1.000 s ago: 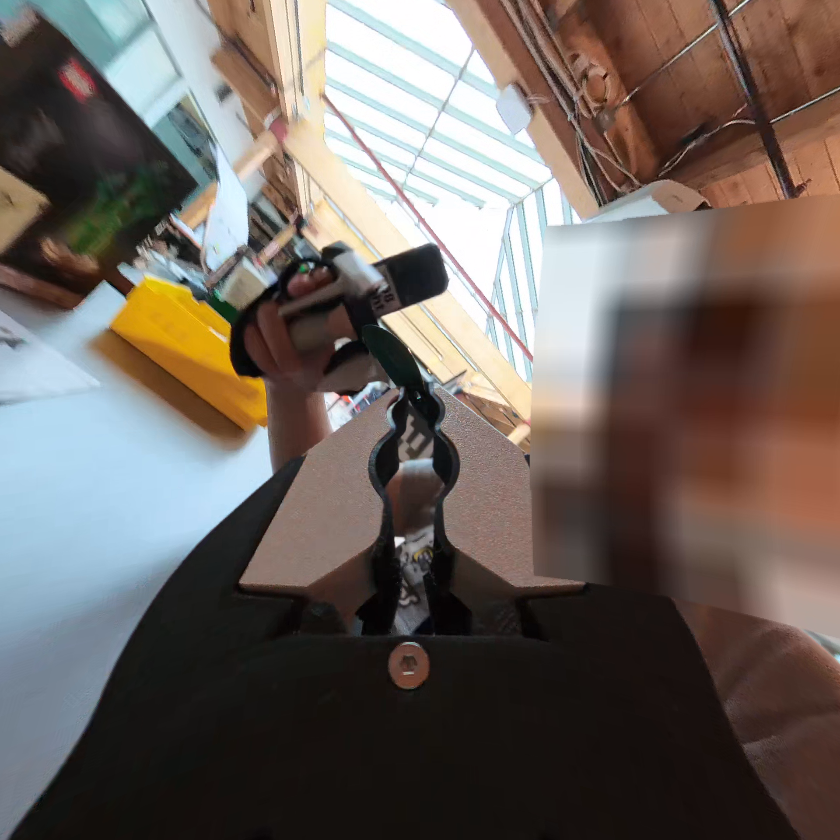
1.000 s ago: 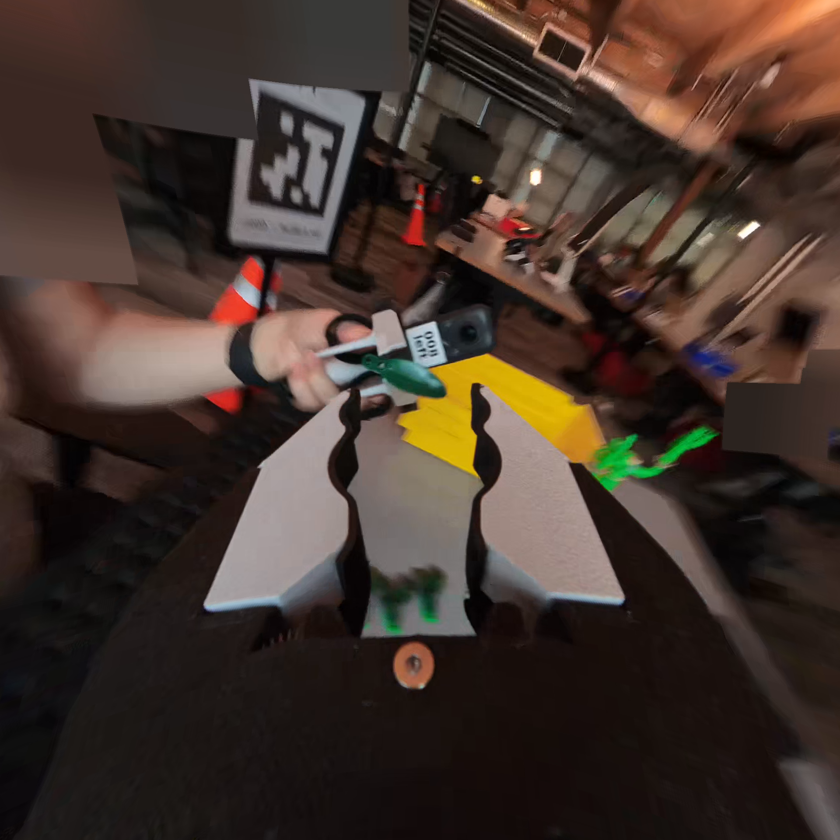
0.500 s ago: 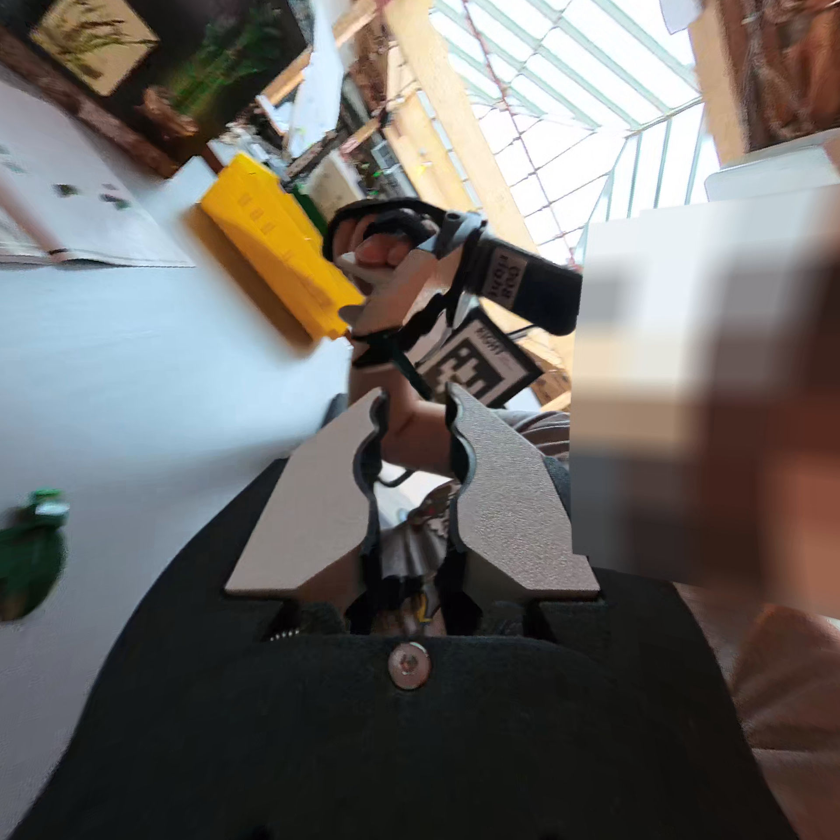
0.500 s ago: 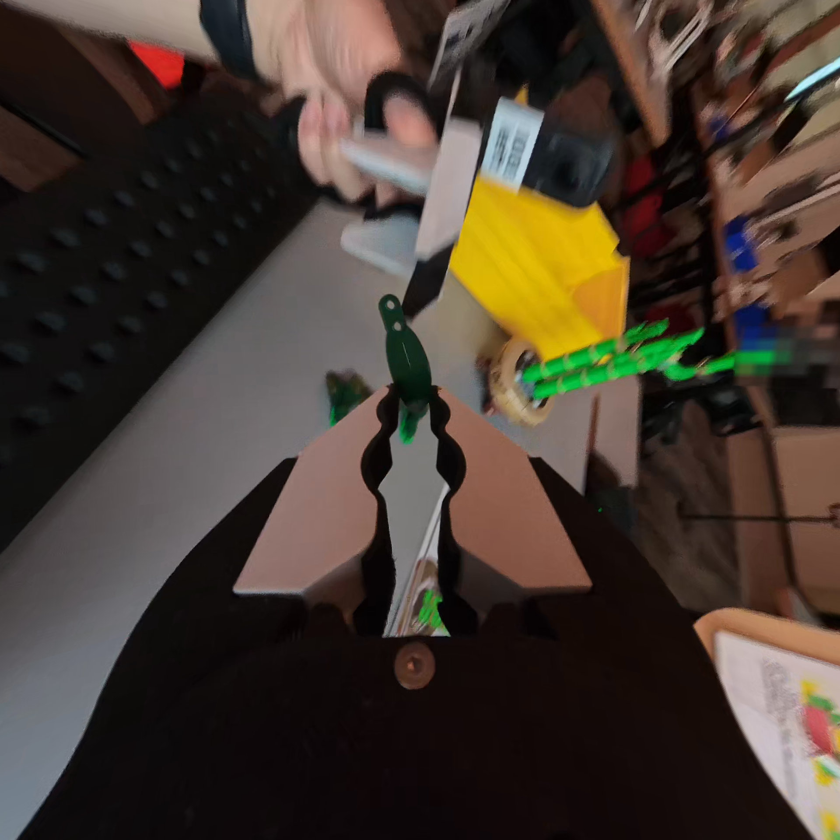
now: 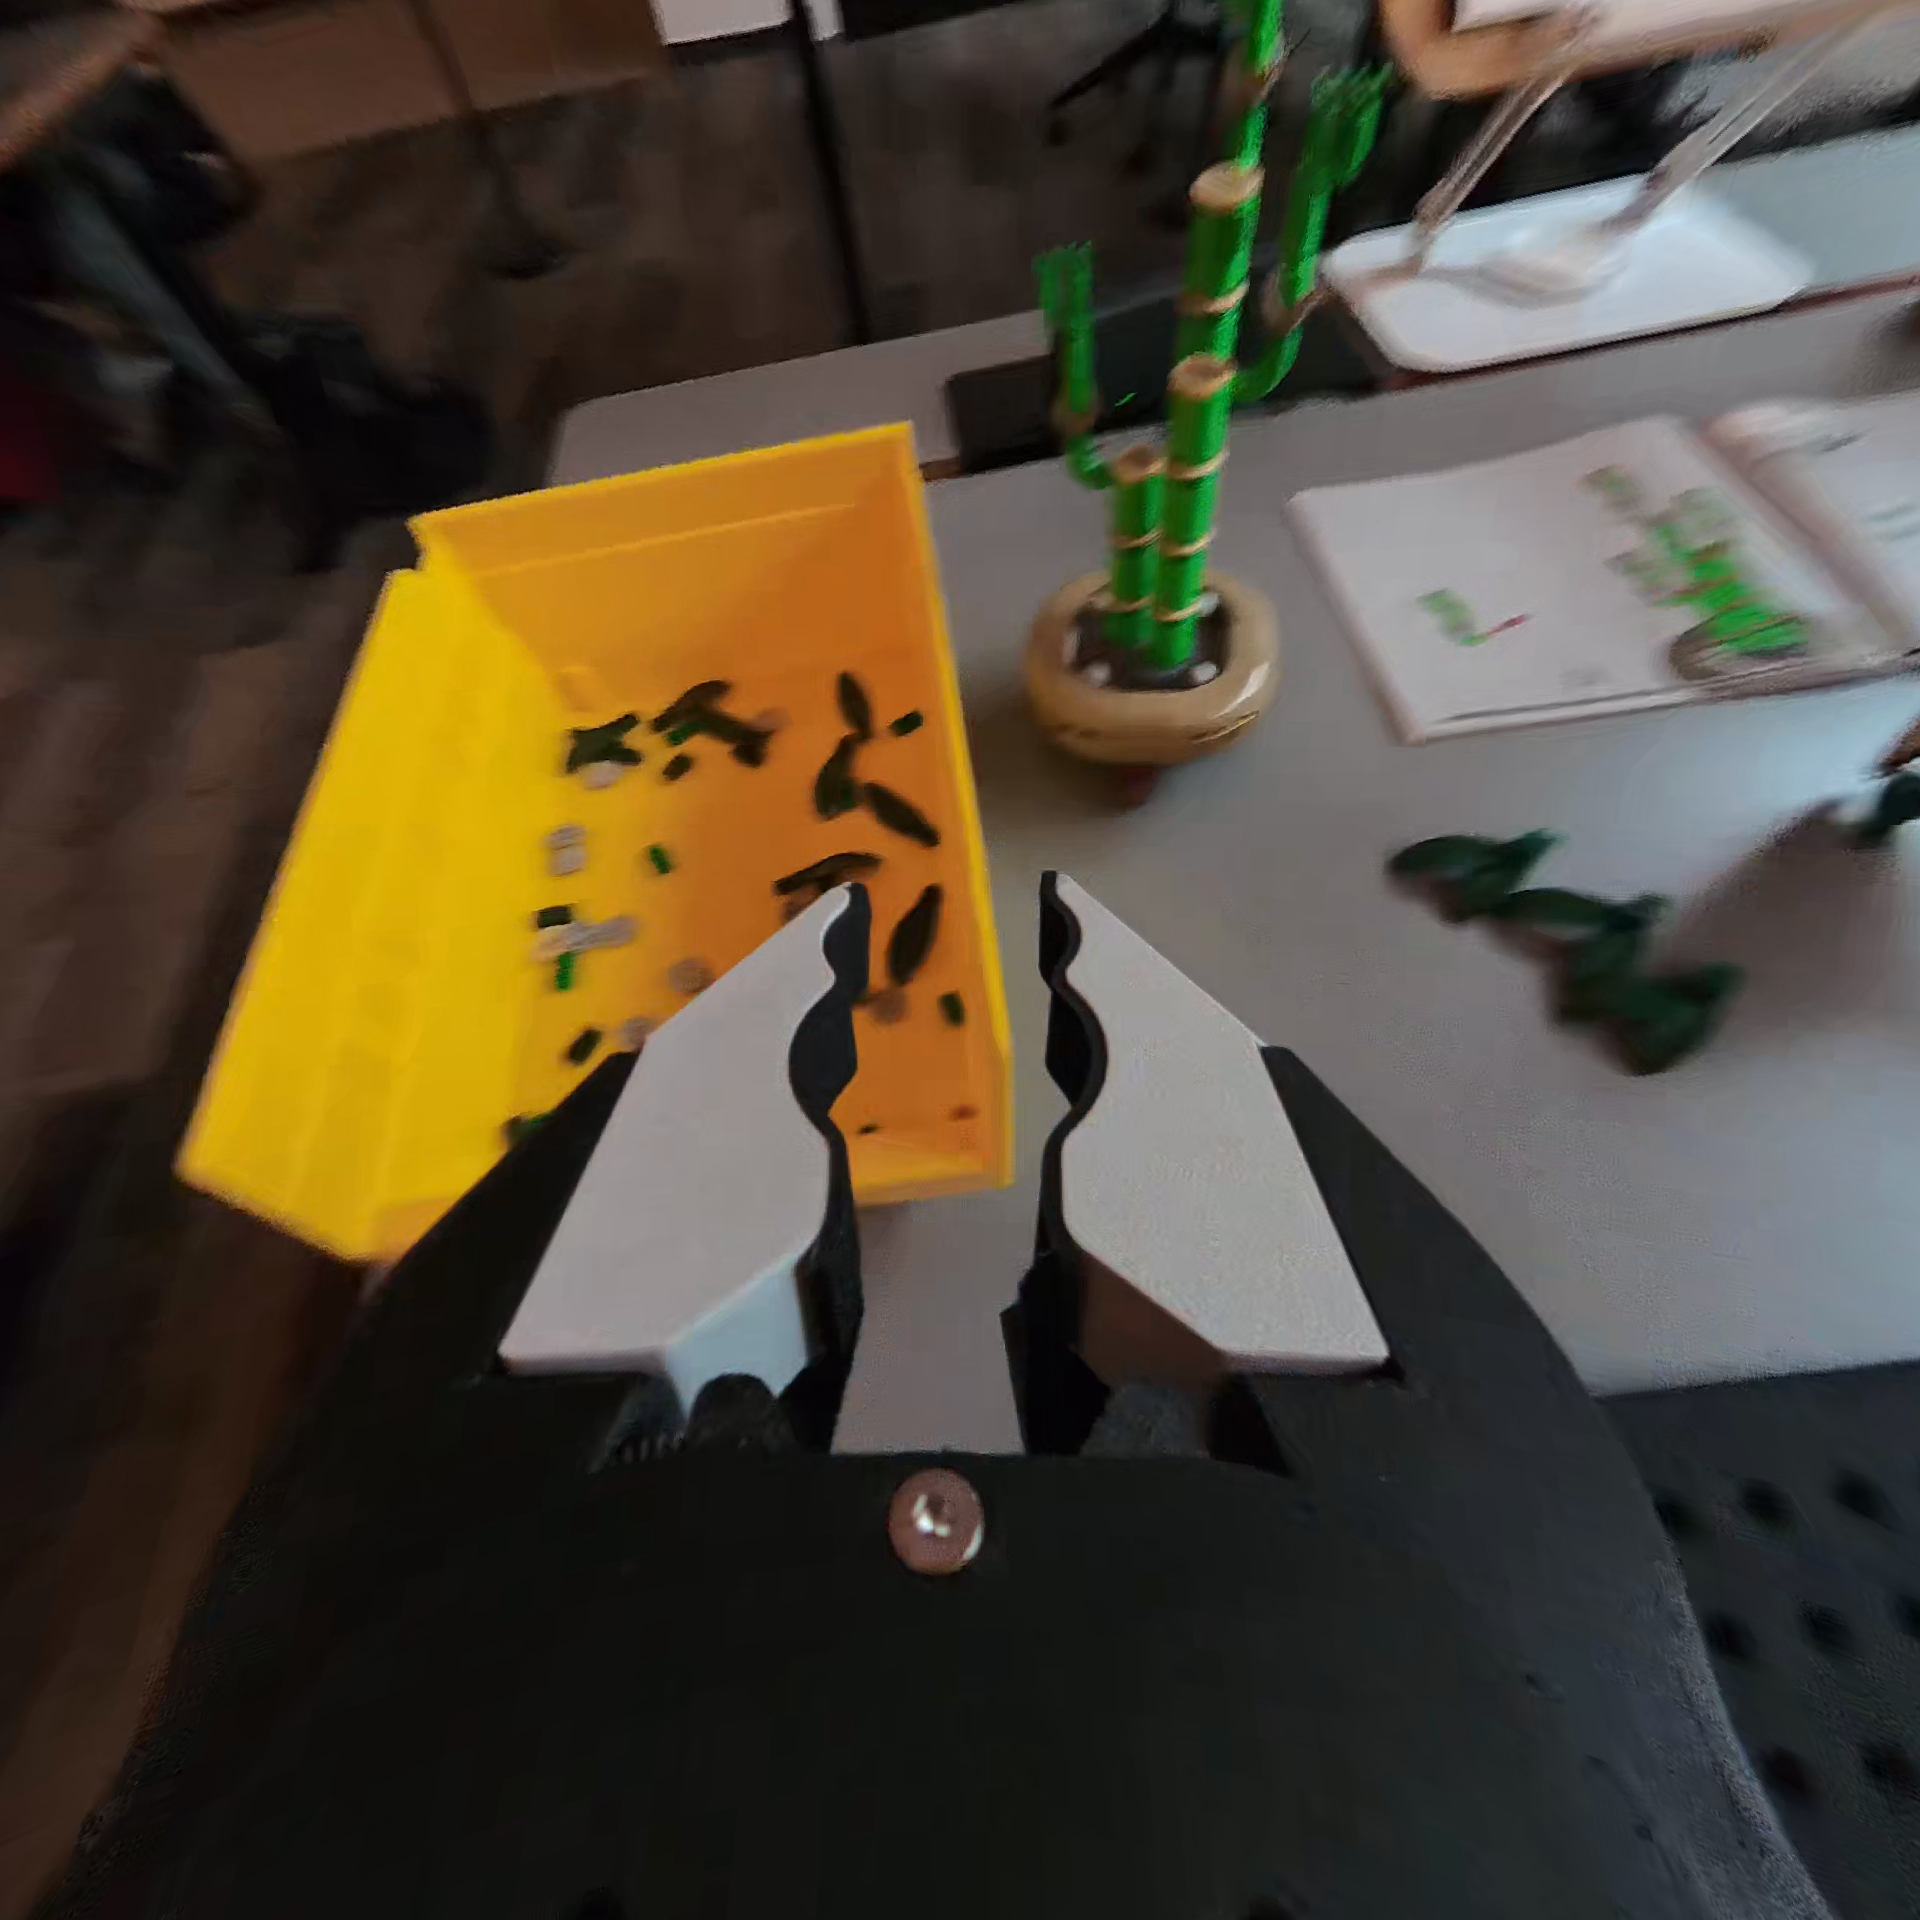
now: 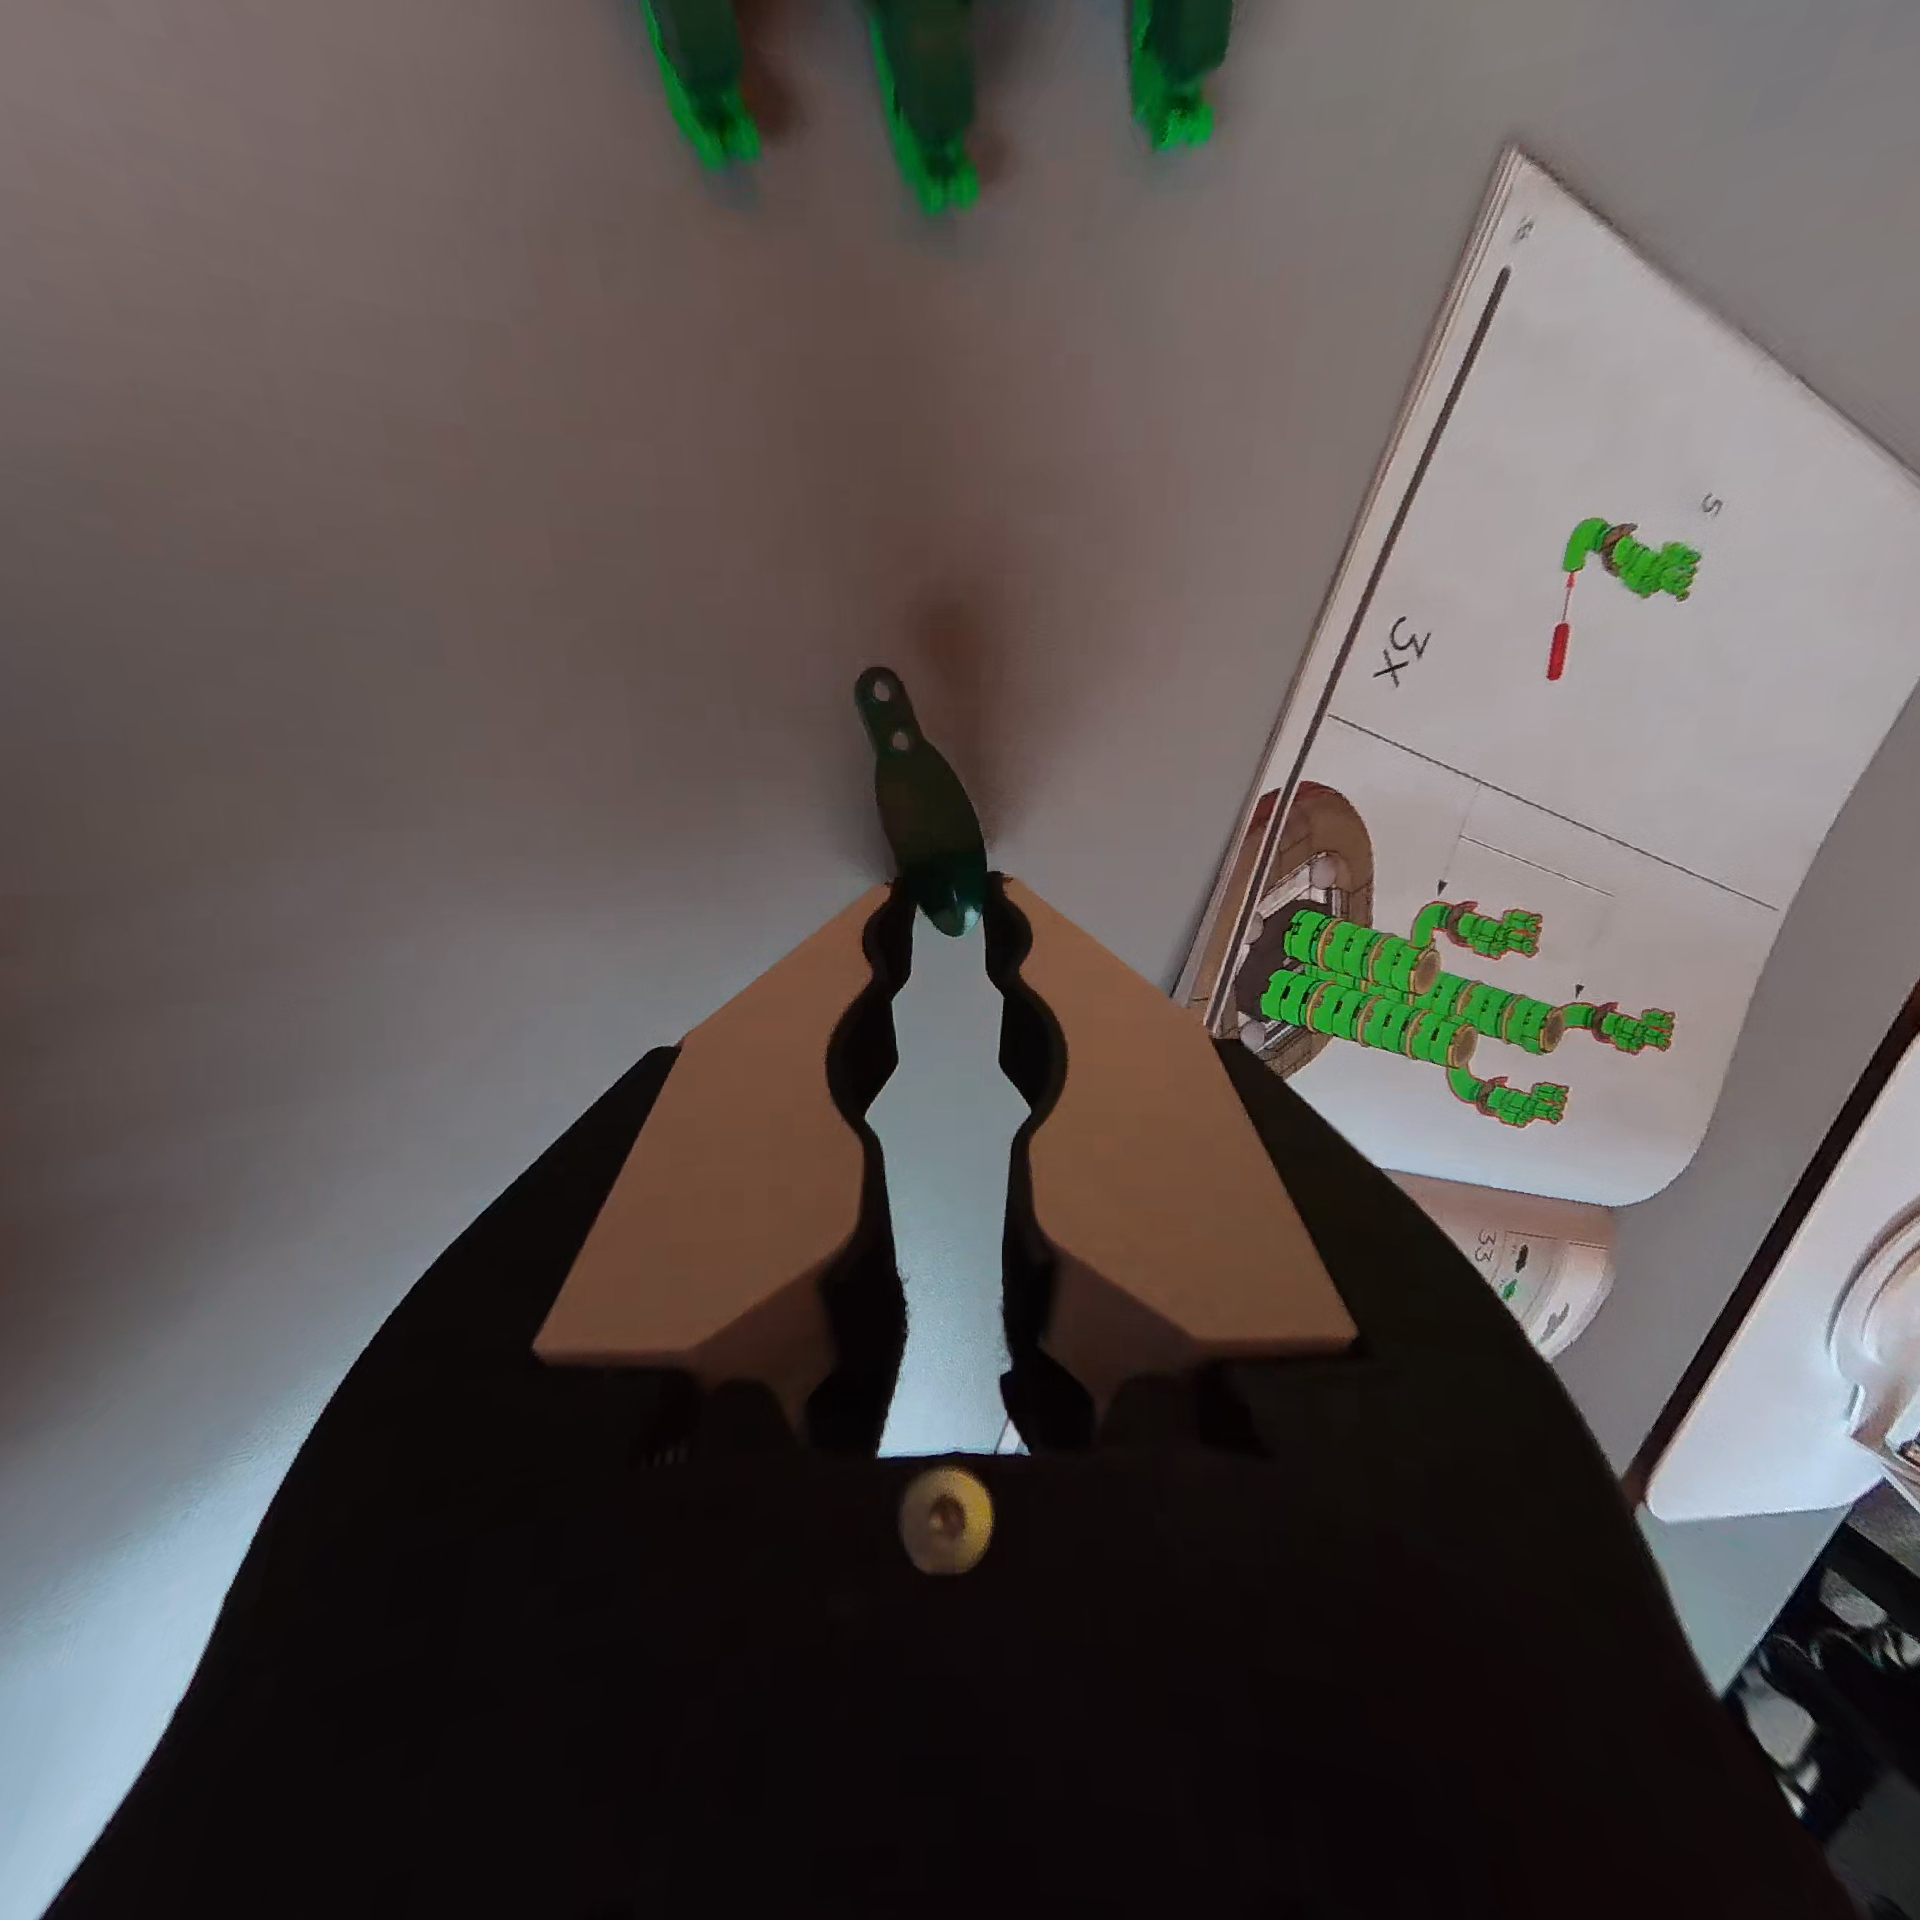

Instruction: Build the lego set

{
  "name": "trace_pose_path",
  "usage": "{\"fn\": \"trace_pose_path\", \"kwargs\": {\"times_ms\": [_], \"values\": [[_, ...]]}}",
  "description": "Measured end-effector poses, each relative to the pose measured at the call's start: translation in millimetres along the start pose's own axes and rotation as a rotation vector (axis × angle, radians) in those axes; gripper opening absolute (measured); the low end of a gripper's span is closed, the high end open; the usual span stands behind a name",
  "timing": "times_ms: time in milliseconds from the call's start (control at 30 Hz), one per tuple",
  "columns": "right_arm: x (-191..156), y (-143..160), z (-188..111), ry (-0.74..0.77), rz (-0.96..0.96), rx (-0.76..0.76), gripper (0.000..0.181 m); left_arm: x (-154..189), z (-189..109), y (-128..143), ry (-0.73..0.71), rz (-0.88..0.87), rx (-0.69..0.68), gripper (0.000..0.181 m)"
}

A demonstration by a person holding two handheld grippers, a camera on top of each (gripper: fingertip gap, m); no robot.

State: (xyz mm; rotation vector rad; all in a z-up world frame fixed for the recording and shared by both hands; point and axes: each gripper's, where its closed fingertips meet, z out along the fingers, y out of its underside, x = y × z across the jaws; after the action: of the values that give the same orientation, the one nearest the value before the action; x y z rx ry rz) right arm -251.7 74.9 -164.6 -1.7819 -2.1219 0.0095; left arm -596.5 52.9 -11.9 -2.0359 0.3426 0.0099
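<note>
My left gripper (image 5: 948, 899) is open and empty, above the near right edge of a yellow bin (image 5: 416, 831) that holds several dark green leaf pieces (image 5: 873, 800) and small tan and green parts. A green bamboo lego plant (image 5: 1174, 499) stands in a tan pot (image 5: 1148, 691) to the right of the bin. My right gripper (image 6: 943, 894) is shut on a dark green leaf piece (image 6: 920, 800), gripped at its wide end; the narrow end with two holes points away, close over the grey table (image 6: 416, 623).
An open instruction booklet (image 5: 1600, 571) lies right of the pot and also shows in the right wrist view (image 6: 1621, 727). Loose dark green leaf clusters (image 5: 1569, 935) lie on the table. Bright green stem pieces (image 6: 925, 104) lie at the far edge of the right view. Tip to tip, the grippers are about 40 cm apart. About 20 cm separates my left fingertips from the green bamboo lego plant (image 5: 1174, 499).
The leaf passed from my left gripper to my right, which shut on it. My left gripper opened and swung down over the yellow bin. My right gripper lowered the leaf toward the table.
</note>
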Motion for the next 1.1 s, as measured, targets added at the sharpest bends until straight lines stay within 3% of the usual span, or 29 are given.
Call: {"fn": "trace_pose_path", "kwargs": {"times_ms": [167, 433, 633, 800, 900, 1100], "values": [[1, -3, 1, 0.006, 0.001, 0.004, 0.01, -17, 2, 18, -0.143, 0.089, -0.088, 0.033], [0, -3, -3, 0.019, 0.002, -0.009, 0.024, -25, -2, 26, -0.164, 0.068, -0.099, 0.036], [0, -16, -25, 0.06, -0.018, 0.012, 0.028, -37, -7, 25, -0.202, 0.091, -0.108, 0.038], [30, -24, -52, 0.294, -0.03, -0.016, 0.028, -75, 5, 14, -0.258, 0.157, -0.159, 0.04], [57, -28, -74, 0.469, 0.065, -0.032, 0.03, -101, 26, 0, -0.258, 0.162, -0.173, 0.043], [74, -19, -87, 0.576, 0.159, -0.085, 0.037, -121, 73, -1, -0.217, 0.227, -0.255, 0.039]]}}
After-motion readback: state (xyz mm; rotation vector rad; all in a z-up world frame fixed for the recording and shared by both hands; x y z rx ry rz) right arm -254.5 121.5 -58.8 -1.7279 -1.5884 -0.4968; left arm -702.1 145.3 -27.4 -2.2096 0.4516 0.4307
